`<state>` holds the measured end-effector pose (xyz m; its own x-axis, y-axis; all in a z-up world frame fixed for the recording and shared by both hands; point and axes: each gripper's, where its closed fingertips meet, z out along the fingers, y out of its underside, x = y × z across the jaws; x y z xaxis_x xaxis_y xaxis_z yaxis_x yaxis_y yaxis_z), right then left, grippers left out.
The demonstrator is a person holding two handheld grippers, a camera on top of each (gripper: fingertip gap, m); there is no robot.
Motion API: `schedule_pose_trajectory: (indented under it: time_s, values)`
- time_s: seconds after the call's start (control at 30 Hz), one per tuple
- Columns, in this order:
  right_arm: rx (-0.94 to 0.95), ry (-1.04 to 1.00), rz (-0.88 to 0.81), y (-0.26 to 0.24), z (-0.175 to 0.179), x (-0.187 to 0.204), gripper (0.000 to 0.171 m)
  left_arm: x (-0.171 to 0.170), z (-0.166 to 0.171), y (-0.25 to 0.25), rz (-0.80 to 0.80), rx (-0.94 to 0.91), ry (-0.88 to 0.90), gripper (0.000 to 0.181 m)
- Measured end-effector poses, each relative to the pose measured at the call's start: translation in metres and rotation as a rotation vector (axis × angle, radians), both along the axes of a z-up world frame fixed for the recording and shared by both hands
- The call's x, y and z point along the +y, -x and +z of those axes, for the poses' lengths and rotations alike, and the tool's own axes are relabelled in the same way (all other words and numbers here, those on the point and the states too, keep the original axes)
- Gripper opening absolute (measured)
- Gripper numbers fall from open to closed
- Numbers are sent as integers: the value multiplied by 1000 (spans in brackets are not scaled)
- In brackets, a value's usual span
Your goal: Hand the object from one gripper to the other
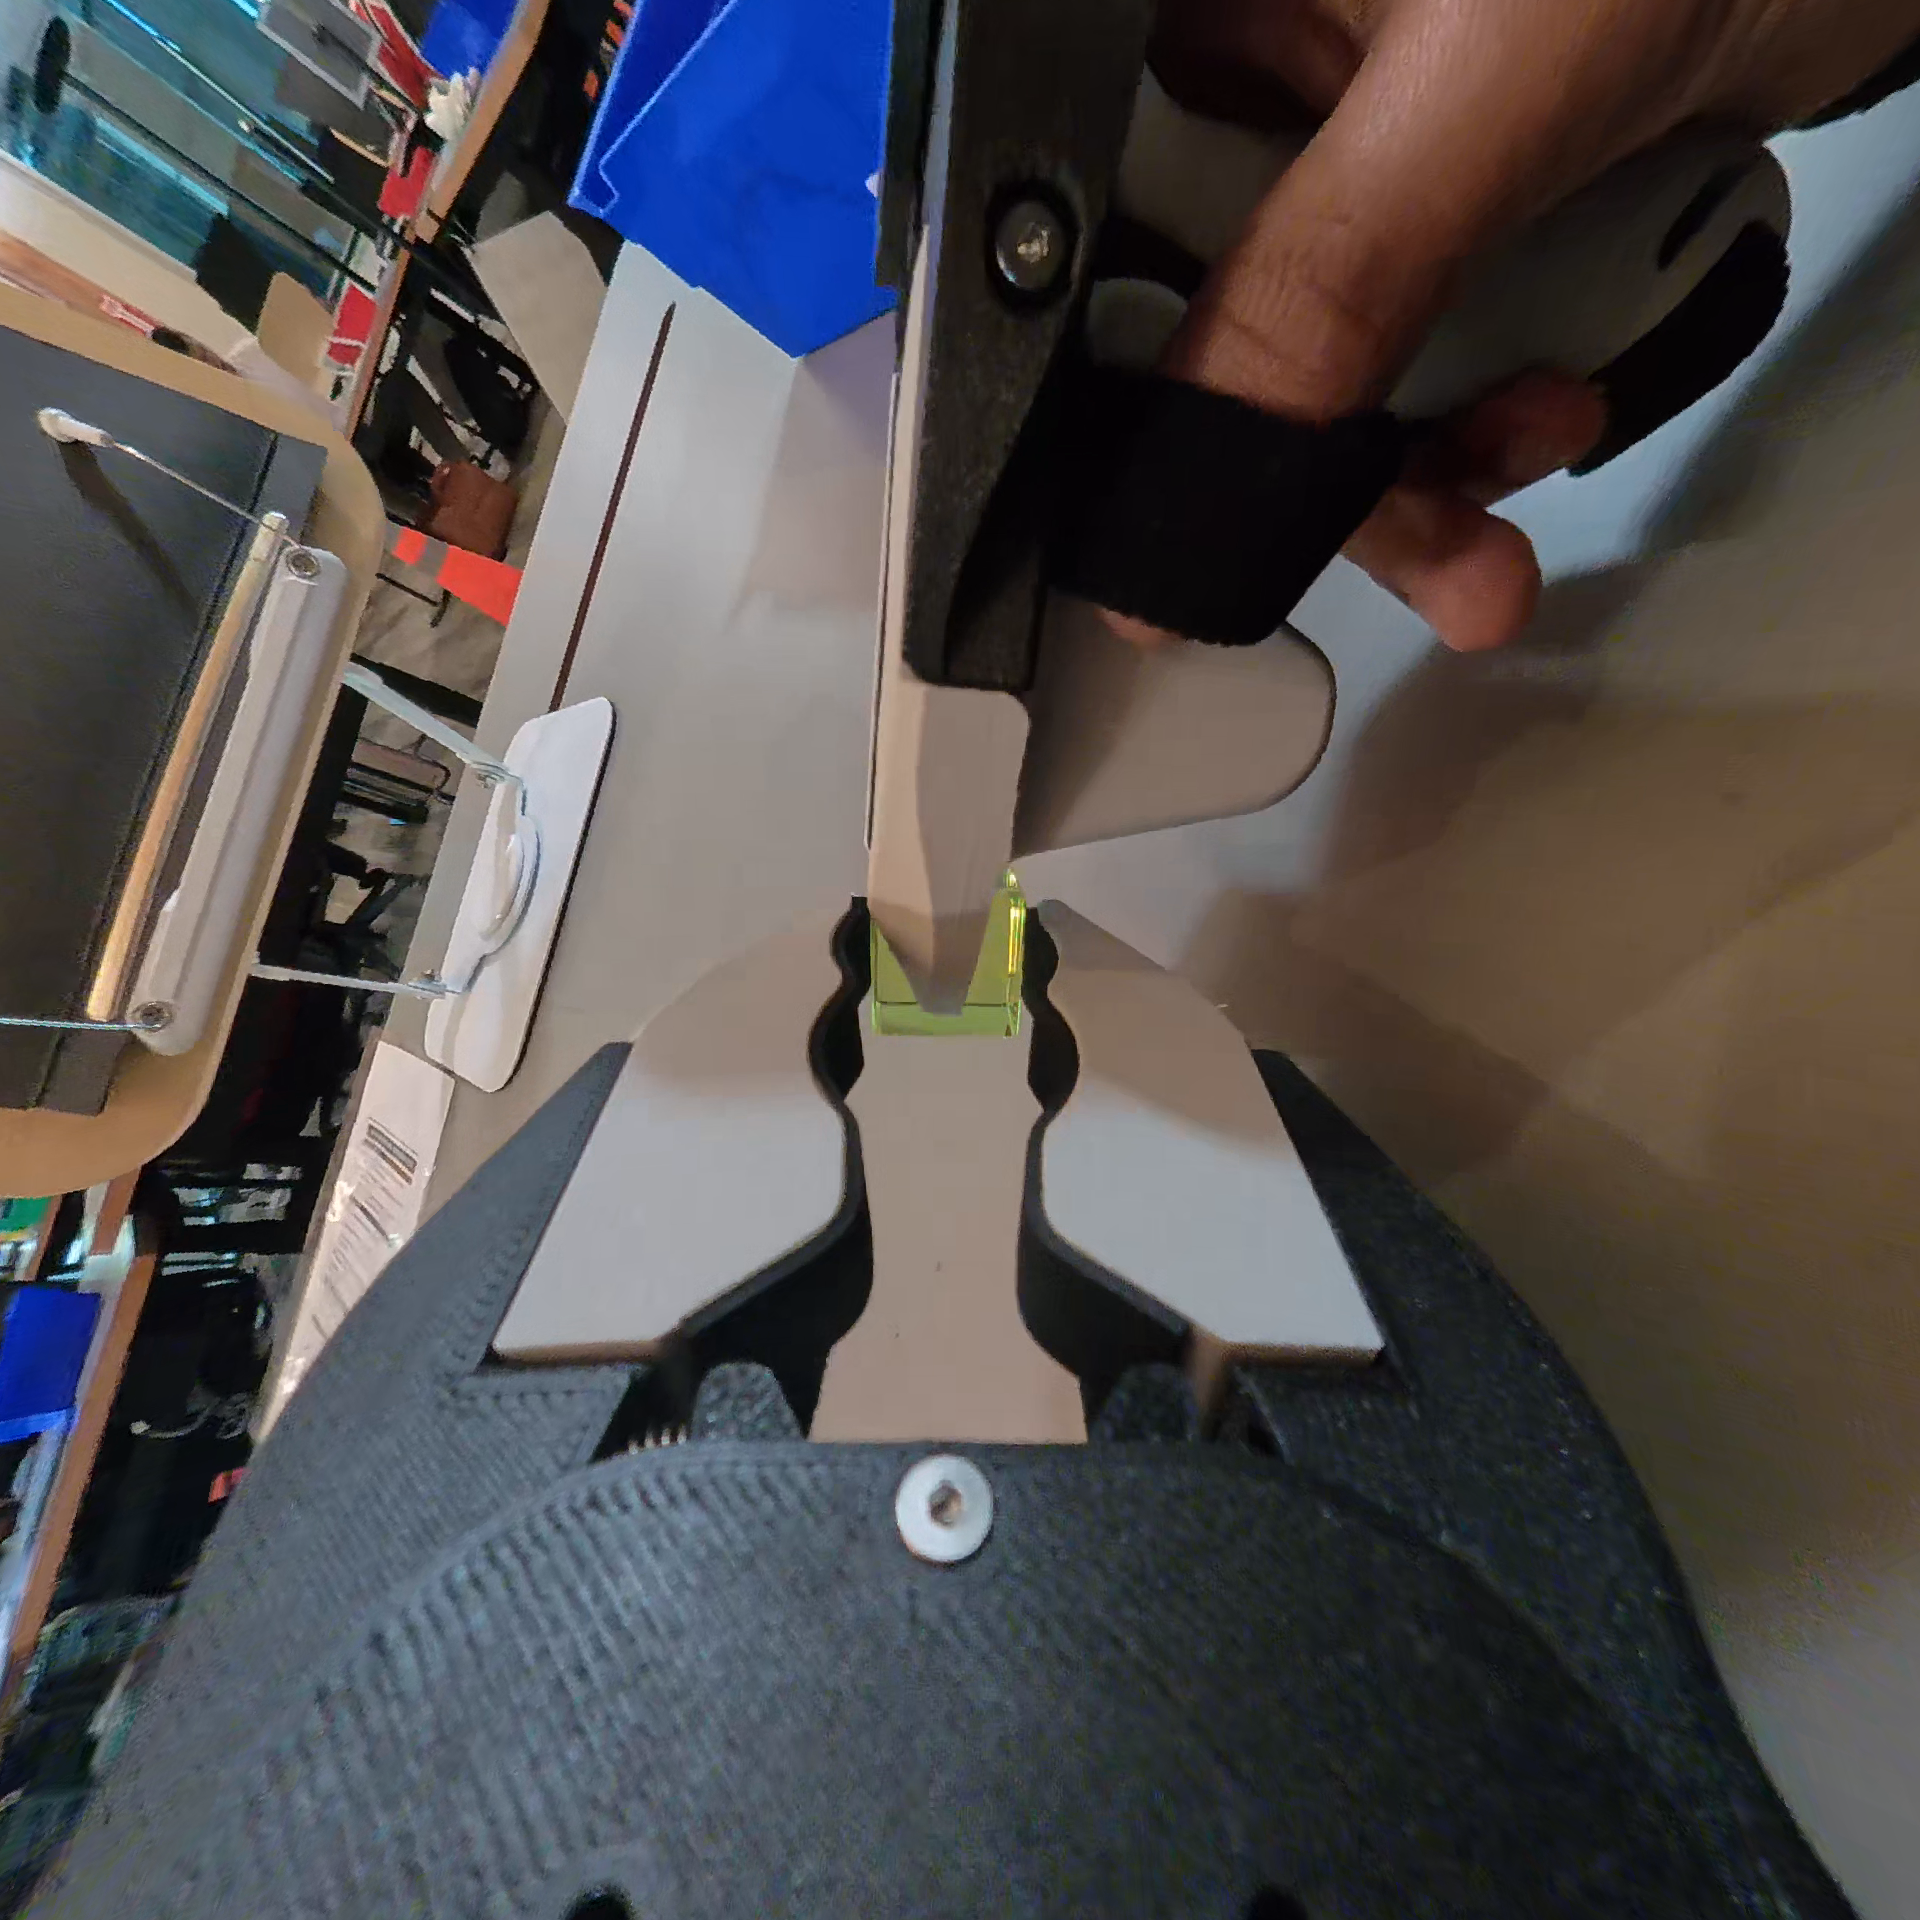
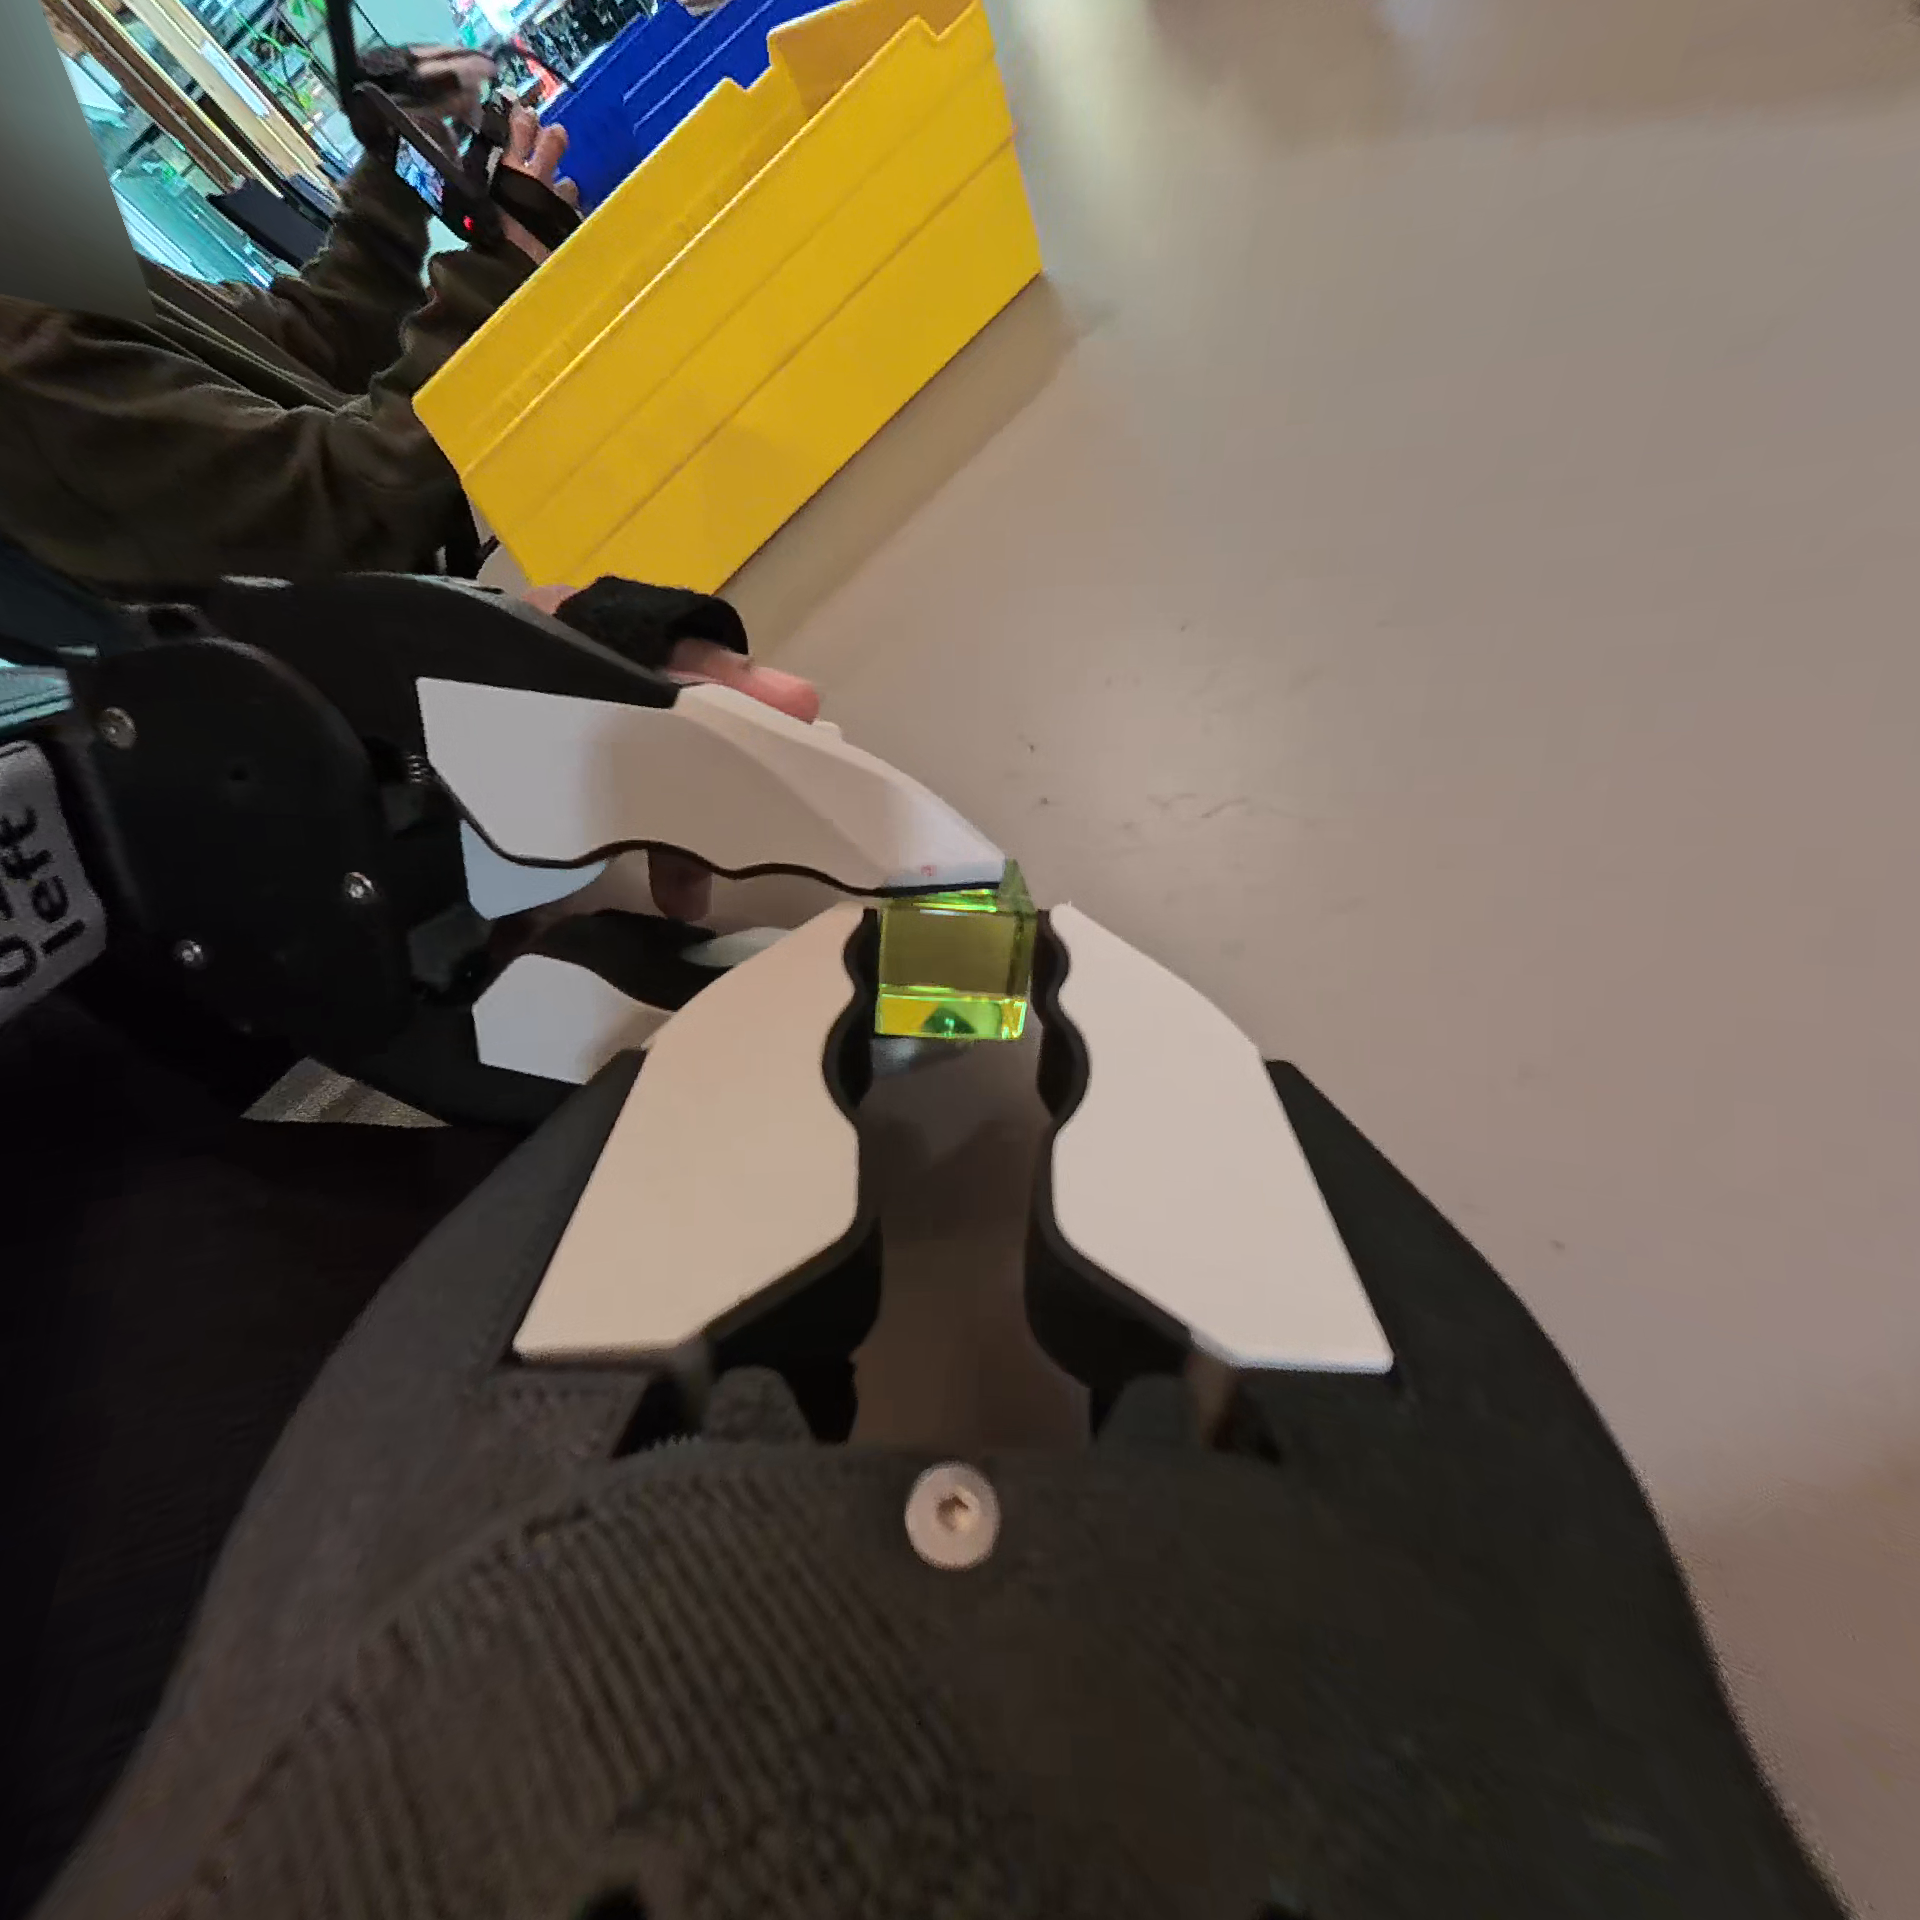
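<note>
One green cube (image 2: pixel 951 971) sits clamped between both grippers, left (image 1: pixel 945 961) and right (image 2: pixel 951 961).

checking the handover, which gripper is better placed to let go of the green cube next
Hard to call: both the left gripper and right gripper are clamped on the green cube. Neither view shows which one brought it.

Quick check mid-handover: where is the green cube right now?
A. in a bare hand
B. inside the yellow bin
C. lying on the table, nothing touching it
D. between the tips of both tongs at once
D: the green cube sits between the right tongs tips while the left tongs close on it crosswise.
</note>
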<state>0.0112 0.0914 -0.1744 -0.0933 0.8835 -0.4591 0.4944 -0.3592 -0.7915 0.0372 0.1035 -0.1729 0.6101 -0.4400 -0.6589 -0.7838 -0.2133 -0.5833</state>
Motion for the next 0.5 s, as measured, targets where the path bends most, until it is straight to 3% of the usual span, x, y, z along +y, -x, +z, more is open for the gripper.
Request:
schedule_pose_trajectory:
  time_s: [0.07,0.27,0.47,0.5]
  values:
    - [-2,4,2,0,0,1,29,1,-1,0,-3,-48,5,31]
    - [77,70,8,-5,15,11,29,7,6,7,19,-299,2,83]
    - [219,243,106,-13,41,13,29,2,23,-3,-107,-972,178,85]
    - [237,274,123,-15,44,12,29,0,30,-5,-155,-1105,206,78]
